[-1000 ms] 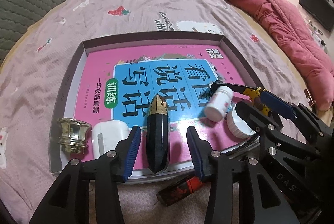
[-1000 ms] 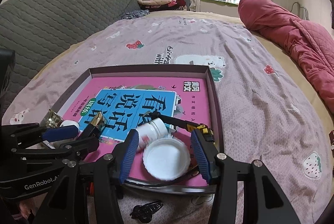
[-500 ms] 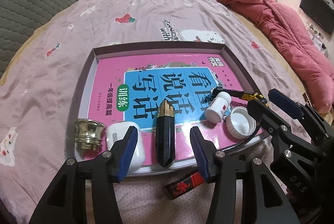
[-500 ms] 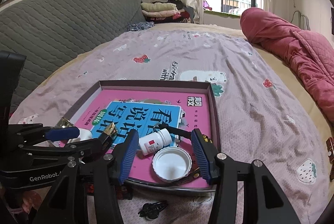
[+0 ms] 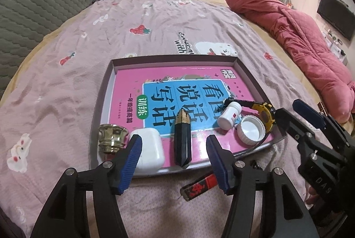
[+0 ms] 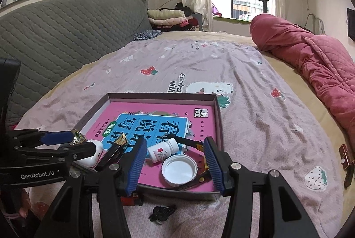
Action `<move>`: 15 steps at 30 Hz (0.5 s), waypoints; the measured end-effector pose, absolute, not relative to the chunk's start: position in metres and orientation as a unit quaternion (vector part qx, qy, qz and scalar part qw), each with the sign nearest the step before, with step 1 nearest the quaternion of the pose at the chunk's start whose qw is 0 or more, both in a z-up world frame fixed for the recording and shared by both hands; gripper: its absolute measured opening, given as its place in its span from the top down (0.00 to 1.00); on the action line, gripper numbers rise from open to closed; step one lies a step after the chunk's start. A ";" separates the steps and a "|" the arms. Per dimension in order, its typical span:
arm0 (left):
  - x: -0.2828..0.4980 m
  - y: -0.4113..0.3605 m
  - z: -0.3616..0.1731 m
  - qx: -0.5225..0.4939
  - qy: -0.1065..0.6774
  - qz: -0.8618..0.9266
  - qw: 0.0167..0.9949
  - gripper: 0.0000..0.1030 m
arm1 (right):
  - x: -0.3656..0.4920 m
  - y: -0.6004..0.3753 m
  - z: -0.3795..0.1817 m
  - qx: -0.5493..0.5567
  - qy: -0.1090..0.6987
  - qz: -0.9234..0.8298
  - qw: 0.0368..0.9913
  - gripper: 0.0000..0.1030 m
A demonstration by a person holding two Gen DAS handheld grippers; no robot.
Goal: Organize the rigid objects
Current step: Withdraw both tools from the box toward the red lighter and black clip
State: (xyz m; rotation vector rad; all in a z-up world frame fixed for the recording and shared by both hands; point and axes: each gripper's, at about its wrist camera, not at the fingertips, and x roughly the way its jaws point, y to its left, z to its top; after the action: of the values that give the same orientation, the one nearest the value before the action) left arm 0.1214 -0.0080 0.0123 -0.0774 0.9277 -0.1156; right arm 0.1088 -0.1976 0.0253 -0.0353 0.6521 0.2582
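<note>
Nearest, the left gripper (image 5: 174, 163) and right gripper (image 6: 175, 166) hang with fingers spread, grasping nothing, above a red-and-black stick (image 5: 200, 186) and black keys (image 6: 163, 212) lying on the bed outside the tray (image 5: 246, 70). Beyond, the black crystal (image 5: 182, 142), earbud case (image 5: 148, 150), pill bottle (image 5: 228, 115) and white cap (image 5: 250, 129) crowd the tray's near edge; I judge a careless reach could knock them out.

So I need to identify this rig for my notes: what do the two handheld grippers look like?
Both are matte black linkage frames with silver pivot bolts and ribbed blue finger pads. The left gripper carries white "GenRobot.AI" lettering; the right gripper shows embossed "DAS". No cables or sleeves are visible.
</note>
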 end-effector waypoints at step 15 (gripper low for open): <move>0.092 -0.001 0.025 -0.026 0.440 -0.053 0.896 0.39 | 0.084 -0.195 0.039 -0.020 0.315 0.133 0.939 0.46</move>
State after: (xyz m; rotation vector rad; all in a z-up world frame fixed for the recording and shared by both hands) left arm 0.0916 -0.0008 0.0254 -0.0539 0.9112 -0.1096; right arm 0.0840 -0.1946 0.0395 -0.0399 0.6432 0.2718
